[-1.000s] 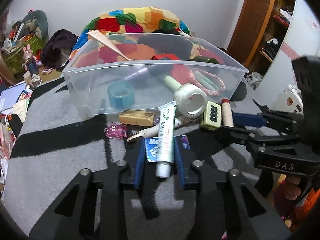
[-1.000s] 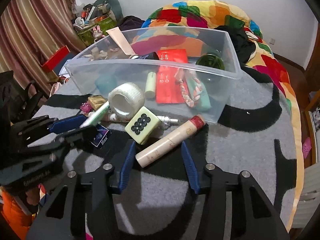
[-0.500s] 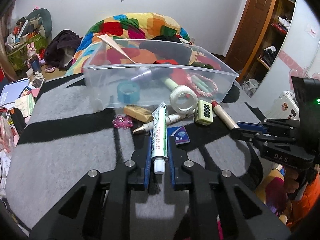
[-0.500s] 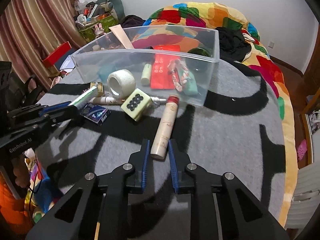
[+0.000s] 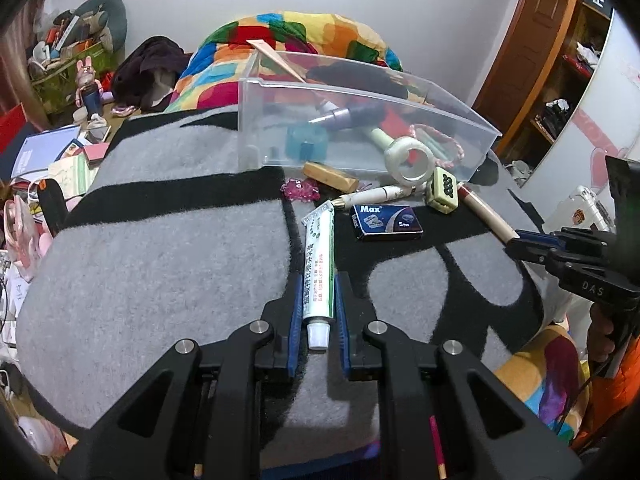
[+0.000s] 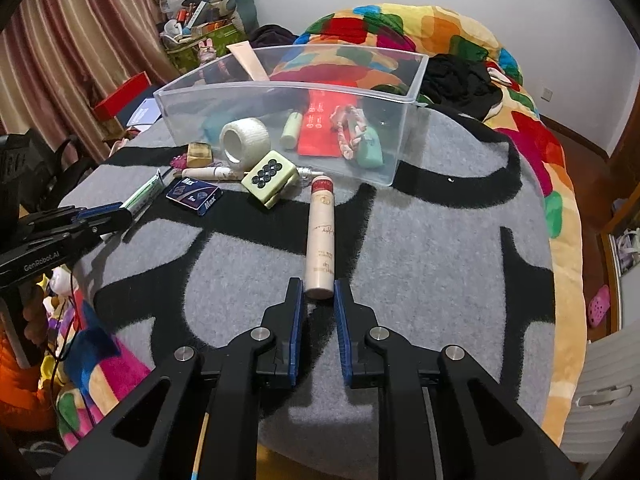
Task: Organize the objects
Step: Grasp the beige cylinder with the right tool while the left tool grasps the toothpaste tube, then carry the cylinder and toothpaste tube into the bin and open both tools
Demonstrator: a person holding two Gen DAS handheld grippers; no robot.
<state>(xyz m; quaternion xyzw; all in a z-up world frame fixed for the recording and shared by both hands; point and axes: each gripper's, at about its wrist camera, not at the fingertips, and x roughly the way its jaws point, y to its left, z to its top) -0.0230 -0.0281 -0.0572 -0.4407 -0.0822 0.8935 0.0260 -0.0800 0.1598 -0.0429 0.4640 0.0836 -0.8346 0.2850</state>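
Note:
My left gripper point(image 5: 318, 280) is shut on the cap end of a white and green tube point(image 5: 319, 258), which points away toward the clutter. In the right wrist view my right gripper point(image 6: 319, 286) is shut on the near end of a cream cylinder with a red cap point(image 6: 321, 236). A clear plastic bin point(image 6: 404, 136) stands beyond, holding a red packet, a braided cord and small bottles. In front of the bin lie a tape roll point(image 6: 245, 142), a green tile block with black dots point(image 6: 270, 178), a blue Max box point(image 6: 194, 196) and a pen point(image 5: 380, 194).
A grey and black rug point(image 6: 440, 264) covers the bed surface. A colourful quilt point(image 6: 400, 32) lies behind the bin. A gold bar point(image 5: 330, 176) and a pink trinket point(image 5: 300, 192) sit by the bin's front. Cluttered floor items at the left, a wooden door at the right.
Both grippers closed on their objects, the left on the tube and the right on the cylinder, then drew back from the bin, dragging them along the rug.

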